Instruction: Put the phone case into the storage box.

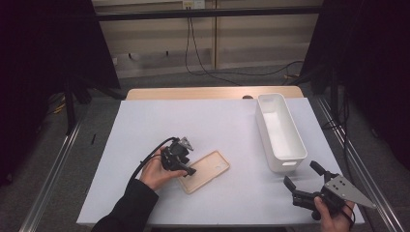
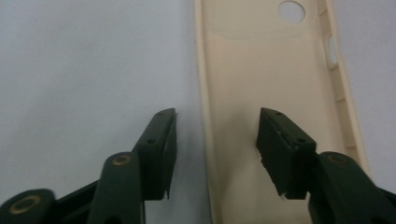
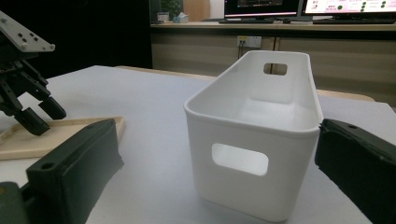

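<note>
From above, the left gripper (image 1: 186, 162) sits over the near end of the cream phone case (image 1: 205, 170), lying flat on the table (image 1: 145, 125). Its own view: jaws straddle the case's edge, not pinching yet, so nothing's lifted. Right gripper (image 3: 215, 158) hangs released facing the white bin (image 3: 254, 140), probably where the case goes.

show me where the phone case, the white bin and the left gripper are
phone case (image 1: 209, 169), high view, on its bare inner face.
white bin (image 1: 296, 141), high view, on its right-hand rim.
left gripper (image 2: 215, 122), left gripper view, midway between its fingertips, straddling the case's side wall.
</note>
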### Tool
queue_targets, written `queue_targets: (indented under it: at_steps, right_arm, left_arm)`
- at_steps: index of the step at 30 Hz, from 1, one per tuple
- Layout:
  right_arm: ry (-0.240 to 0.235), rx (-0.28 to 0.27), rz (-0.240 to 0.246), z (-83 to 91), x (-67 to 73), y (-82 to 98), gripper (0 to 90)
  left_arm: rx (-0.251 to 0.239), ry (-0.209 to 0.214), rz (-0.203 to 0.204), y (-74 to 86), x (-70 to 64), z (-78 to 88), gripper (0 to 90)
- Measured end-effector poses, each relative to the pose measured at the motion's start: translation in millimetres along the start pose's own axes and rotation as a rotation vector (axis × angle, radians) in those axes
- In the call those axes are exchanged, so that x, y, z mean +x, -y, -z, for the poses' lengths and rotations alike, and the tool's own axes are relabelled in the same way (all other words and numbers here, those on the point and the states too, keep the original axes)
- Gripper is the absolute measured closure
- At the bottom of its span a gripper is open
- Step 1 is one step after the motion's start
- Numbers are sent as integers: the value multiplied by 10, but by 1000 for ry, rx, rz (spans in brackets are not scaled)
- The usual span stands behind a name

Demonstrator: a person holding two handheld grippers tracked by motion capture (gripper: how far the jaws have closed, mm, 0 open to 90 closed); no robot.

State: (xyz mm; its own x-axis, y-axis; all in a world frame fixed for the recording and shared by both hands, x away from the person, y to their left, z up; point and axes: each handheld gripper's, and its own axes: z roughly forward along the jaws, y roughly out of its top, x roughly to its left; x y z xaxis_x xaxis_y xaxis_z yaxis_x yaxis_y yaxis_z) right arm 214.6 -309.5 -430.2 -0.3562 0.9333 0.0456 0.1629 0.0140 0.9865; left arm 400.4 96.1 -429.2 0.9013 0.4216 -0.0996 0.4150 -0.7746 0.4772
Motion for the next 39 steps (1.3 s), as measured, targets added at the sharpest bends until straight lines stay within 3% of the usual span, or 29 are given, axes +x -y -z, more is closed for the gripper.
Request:
queue_targets:
  at_steps: [6, 10, 13, 16, 19, 23, 32, 35, 39]
  right_arm:
    - [0, 1, 1, 0, -1, 1, 0]
    - [0, 2, 1, -1, 1, 1, 0]
    - [0, 2, 1, -2, 2, 1, 0]
    - [-1, 2, 3, -3, 6, 0, 0]
    - [0, 3, 3, -3, 5, 1, 0]
    - [-1, 1, 1, -2, 3, 2, 0]
    - [-1, 2, -1, -6, 6, 3, 0]
    - [-1, 3, 1, -6, 4, 3, 0]
    - [-1, 2, 0, -7, 5, 3, 0]
  left_arm:
    - [10, 34, -3, -2, -11, 14, 648]
    - [28, 33, -5, -17, -5, 14, 651]
    - [25, 44, 31, -26, 20, 7, 678]
    - [26, 45, 43, -28, 39, 8, 723]
    - [34, 36, 39, -34, 41, 12, 751]
    - [25, 26, 64, -34, 53, 14, 812]
    - [36, -4, 49, -50, 28, 16, 844]
    - [59, -34, 23, -78, 7, 13, 873]
    - [52, -39, 14, -71, 1, 8, 875]
